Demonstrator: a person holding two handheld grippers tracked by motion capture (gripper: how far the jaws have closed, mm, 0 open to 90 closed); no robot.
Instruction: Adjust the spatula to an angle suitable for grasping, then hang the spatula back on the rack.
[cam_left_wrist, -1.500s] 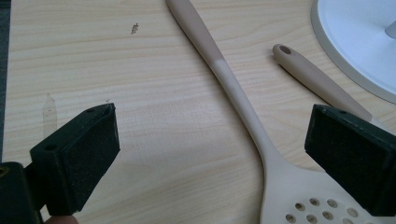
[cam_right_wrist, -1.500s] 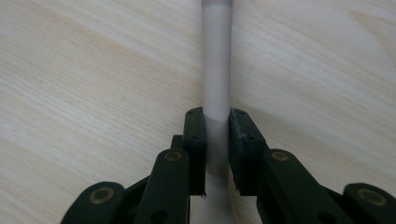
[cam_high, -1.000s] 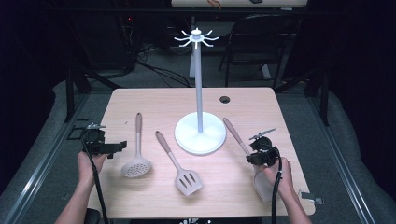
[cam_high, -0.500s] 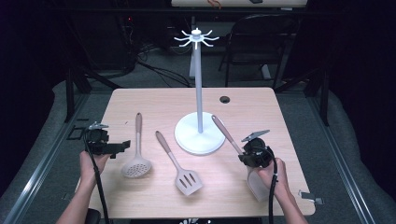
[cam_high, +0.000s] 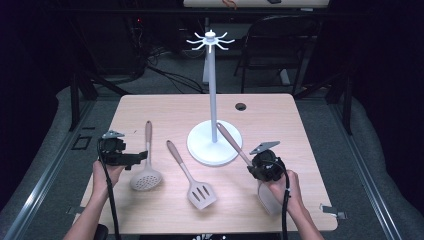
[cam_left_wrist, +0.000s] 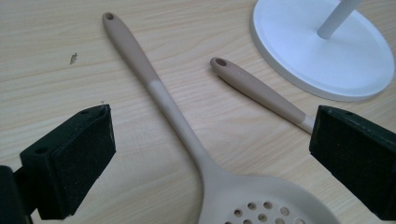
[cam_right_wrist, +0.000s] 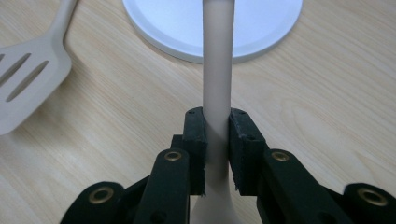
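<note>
Nearest us, at the lower right of the high view, our right gripper (cam_high: 261, 165) has its fingers (cam_right_wrist: 195, 140) closed tight on the handle of a beige utensil (cam_high: 232, 143). Its head hangs below our hand, and its handle slants up and left across the white base (cam_high: 200, 150) of the hook stand (cam_high: 212, 80).

At the lower left, our left gripper (cam_high: 131, 159) hovers with fingers (cam_left_wrist: 74, 163) spread wide and holding nothing, over the skimmer (cam_high: 146, 177) lying flat on the worktop (cam_high: 280, 115). The slotted turner (cam_high: 201, 194) lies between the two grippers.

The grip sits low on a long handle, so we judge the utensil could pivot or slip as we lift it toward the hooks (cam_high: 211, 40) at the top. A swinging handle could also knock the slim pole and tip the stand.

No container is on the worktop; the hooks carry nothing.
</note>
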